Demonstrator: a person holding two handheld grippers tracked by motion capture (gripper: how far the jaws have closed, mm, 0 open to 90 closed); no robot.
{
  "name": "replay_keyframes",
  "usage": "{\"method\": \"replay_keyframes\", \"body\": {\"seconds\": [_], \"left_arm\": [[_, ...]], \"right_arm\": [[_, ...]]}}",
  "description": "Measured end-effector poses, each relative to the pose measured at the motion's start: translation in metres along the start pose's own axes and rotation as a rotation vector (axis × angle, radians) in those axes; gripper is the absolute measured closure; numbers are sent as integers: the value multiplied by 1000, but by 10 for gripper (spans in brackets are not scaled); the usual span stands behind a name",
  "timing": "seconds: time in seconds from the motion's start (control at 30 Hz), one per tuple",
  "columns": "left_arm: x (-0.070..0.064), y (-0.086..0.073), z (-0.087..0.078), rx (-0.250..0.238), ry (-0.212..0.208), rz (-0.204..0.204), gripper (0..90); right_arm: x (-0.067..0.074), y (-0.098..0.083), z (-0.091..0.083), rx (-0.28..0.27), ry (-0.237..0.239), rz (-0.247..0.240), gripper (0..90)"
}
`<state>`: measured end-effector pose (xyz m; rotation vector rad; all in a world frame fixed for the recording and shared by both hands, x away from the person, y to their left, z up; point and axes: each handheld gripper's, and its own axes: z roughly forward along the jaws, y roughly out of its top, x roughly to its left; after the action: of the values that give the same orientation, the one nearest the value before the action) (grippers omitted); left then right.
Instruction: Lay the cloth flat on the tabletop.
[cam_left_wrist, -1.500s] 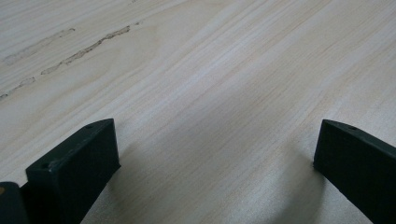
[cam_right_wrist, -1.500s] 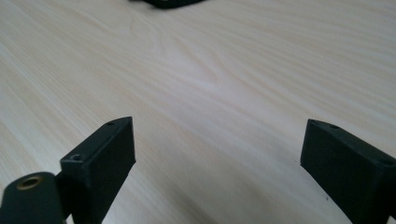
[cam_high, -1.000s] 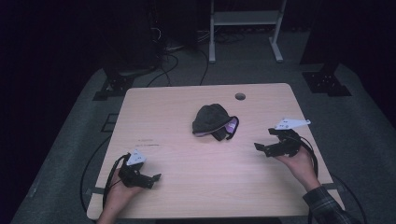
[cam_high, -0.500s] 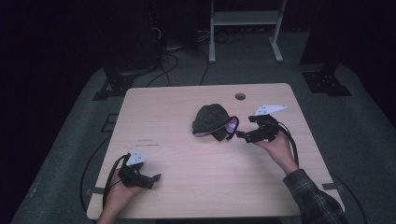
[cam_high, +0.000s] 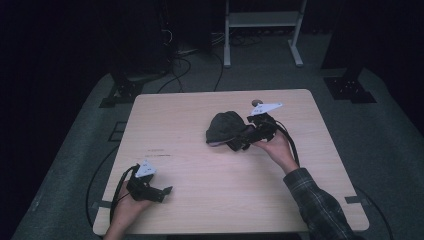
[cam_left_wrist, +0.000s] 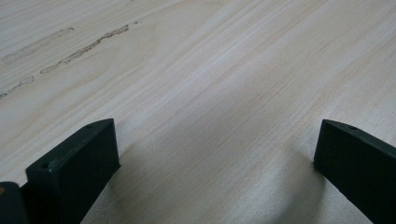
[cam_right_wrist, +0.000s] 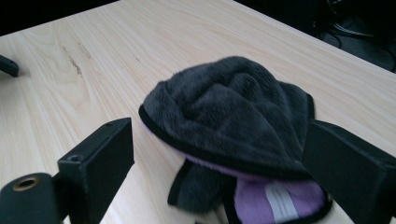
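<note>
A crumpled dark grey fleece cloth (cam_high: 226, 127) (cam_right_wrist: 229, 112) with black edging and a purple inner side lies near the middle of the wooden table (cam_high: 200, 170). My right gripper (cam_high: 244, 138) (cam_right_wrist: 219, 177) is at the cloth's right edge, open, its jaws standing on either side of the cloth's near part. My left gripper (cam_high: 162, 192) (cam_left_wrist: 215, 172) rests low over bare wood near the table's front left, open with nothing between its jaws.
A small round dark fitting (cam_high: 256, 102) sits in the table near its far edge. Beyond the table stand a white metal frame (cam_high: 260, 30), dark stand feet (cam_high: 120, 92) and cables on grey floor.
My right gripper has travelled left and away from the right side of the table up to the cloth, its jaws now around the cloth's edge. The left gripper has stayed put.
</note>
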<state>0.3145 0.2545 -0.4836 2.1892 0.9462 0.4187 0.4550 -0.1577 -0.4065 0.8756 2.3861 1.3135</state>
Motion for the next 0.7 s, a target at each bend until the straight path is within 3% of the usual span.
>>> {"method": "replay_keyframes", "body": {"seconds": [0.17, 0.3, 0.4, 0.6, 0.7], "left_arm": [[0, 0, 0, 1, 0, 1, 0], [0, 0, 0, 1, 0, 1, 0], [0, 0, 0, 1, 0, 2, 0], [0, 0, 0, 1, -1, 3, 0], [0, 0, 0, 2, -1, 3, 0]], "right_arm": [[1, 4, 21, -8, 7, 3, 82], [1, -1, 42, 17, 14, 7, 81], [2, -4, 57, 63, 18, -20, 78], [3, -4, 76, 115, -23, -65, 80], [4, -6, 82, 143, -52, -94, 124]]}}
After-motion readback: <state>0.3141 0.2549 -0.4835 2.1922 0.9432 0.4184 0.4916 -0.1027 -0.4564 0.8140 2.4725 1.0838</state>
